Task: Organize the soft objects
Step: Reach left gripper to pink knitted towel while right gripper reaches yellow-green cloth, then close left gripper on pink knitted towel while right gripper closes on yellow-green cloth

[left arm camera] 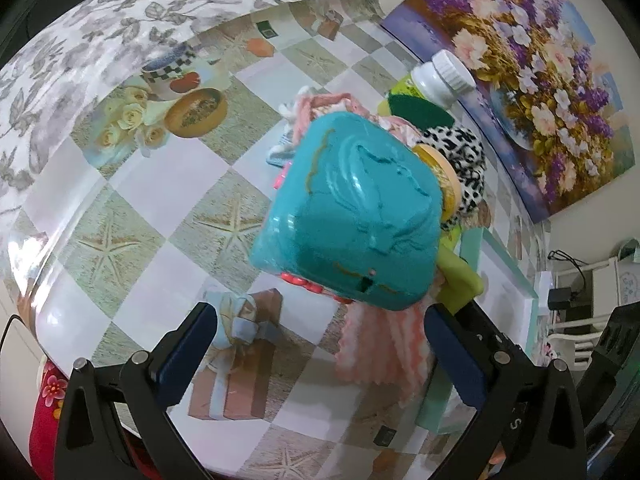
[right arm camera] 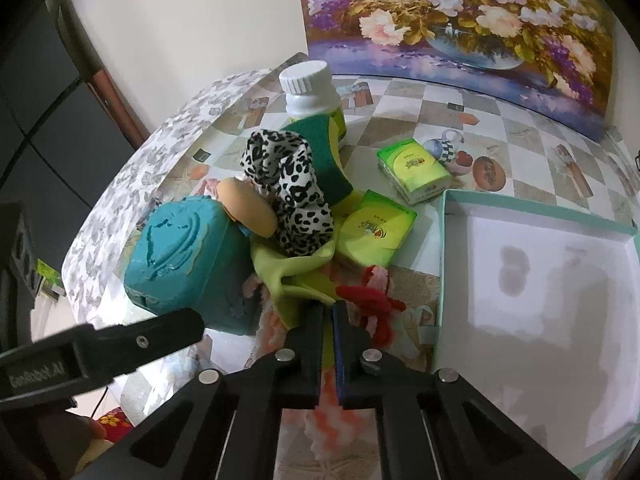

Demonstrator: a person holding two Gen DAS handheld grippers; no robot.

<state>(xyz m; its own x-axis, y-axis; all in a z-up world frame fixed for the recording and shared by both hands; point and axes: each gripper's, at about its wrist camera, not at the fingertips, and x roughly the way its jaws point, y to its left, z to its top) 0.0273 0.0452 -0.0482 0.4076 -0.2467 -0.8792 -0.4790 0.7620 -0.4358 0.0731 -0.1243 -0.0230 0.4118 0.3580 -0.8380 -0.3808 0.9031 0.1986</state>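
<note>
Checkered tablecloth (right arm camera: 420,96); right gripper (right arm camera: 327,312) pinches lime cloth (right arm camera: 296,276), its edge hidden.

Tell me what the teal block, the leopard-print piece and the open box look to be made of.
Teal block: probably soft foam or rubber; matte, rounded, embossed face.
Leopard-print piece: fabric; it folds and drapes limply.
Open box: likely cardboard; thin straight walls, flat white inside, teal edge.

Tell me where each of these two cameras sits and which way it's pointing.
Left wrist: behind the open left gripper, looking down at the teal box on the checkered tablecloth.
Right wrist: behind the right gripper, shut on the lime cloth, beside the open white box; the left gripper crosses lower left.
Shared: teal box, white-capped bottle, leopard-print fabric.
</note>
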